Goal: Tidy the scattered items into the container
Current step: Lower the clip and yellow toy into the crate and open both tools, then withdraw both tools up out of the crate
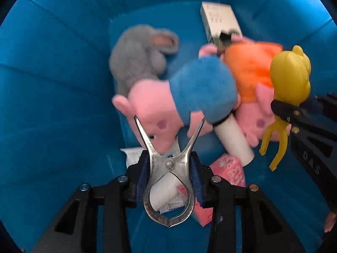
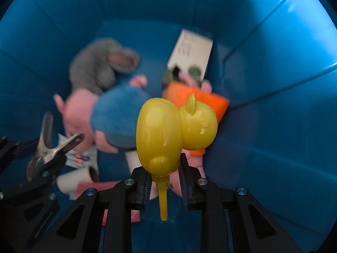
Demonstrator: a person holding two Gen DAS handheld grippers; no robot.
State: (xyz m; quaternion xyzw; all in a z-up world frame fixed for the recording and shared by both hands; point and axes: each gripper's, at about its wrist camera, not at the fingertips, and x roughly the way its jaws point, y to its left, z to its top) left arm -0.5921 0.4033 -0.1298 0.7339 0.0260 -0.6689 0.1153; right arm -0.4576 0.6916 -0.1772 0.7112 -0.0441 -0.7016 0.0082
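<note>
Metal clamp (image 1: 168,168): clenched at its handles between the pads of the left gripper (image 1: 168,177), prongs splayed, hanging above the pile inside the blue container (image 1: 52,84).
Yellow toy (image 2: 174,130): pinched at its narrow stem by the right gripper (image 2: 165,181), jaws squeezed tight on it, suspended over the orange-dressed plush (image 2: 195,99).
Contents below: grey plush (image 1: 137,57), blue-dressed pink plush (image 1: 202,88), white box (image 1: 221,21), white tube (image 1: 233,139) (all resting on the floor).
Recommended release: open each claw only once well below the rim, over a soft plush.
Caution: keep the two grippers apart.

Left claw (image 1: 169,177) clamping metal clip (image 1: 168,168), blue bin (image 1: 52,84), plush toys (image 1: 179,97)
</note>
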